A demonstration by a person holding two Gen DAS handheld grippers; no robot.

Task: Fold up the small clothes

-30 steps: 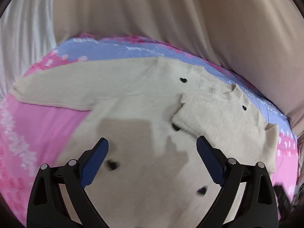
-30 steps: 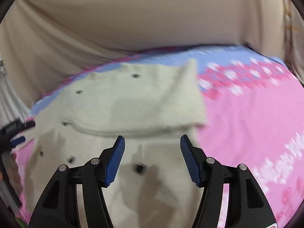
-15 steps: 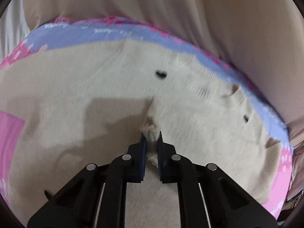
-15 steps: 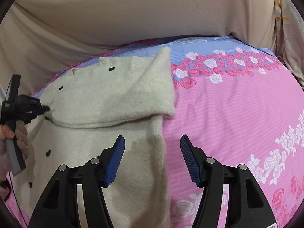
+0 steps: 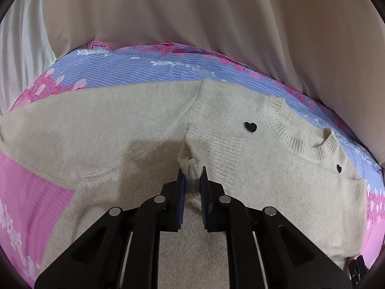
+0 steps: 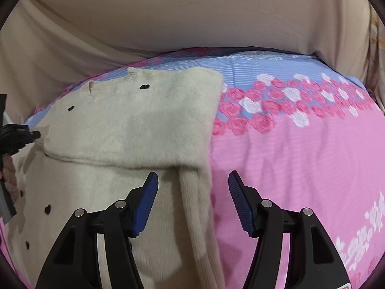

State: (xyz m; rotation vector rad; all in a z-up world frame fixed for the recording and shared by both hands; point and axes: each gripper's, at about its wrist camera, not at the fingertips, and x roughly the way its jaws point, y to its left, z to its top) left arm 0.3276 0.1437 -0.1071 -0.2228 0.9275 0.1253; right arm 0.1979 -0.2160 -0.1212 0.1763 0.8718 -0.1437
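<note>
A cream knit sweater (image 5: 120,120) with small black hearts lies flat on the bed, neckline (image 5: 300,142) at the far right. One sleeve is folded across its chest (image 6: 134,125). My left gripper (image 5: 192,171) pinches that sleeve's ribbed cuff (image 5: 190,162) between its blue pads; the jaws are opening slightly, with the cuff still pressed. It also shows at the left rim of the right wrist view, as the left gripper (image 6: 33,133). My right gripper (image 6: 192,174) hovers open over the sweater's side edge (image 6: 195,192), jaws closing a little, pads not touching it.
The sweater rests on a pink and blue rose-print bedsheet (image 6: 288,156), with bare sheet to its right. Beige draped cloth (image 6: 168,24) rises behind the bed. A hand (image 6: 9,171) holds the left gripper at the left rim.
My left gripper went from wide open to shut on the folded sleeve's cuff and came closer to the sweater. My right gripper shifted right to the sweater's side edge and dropped lower.
</note>
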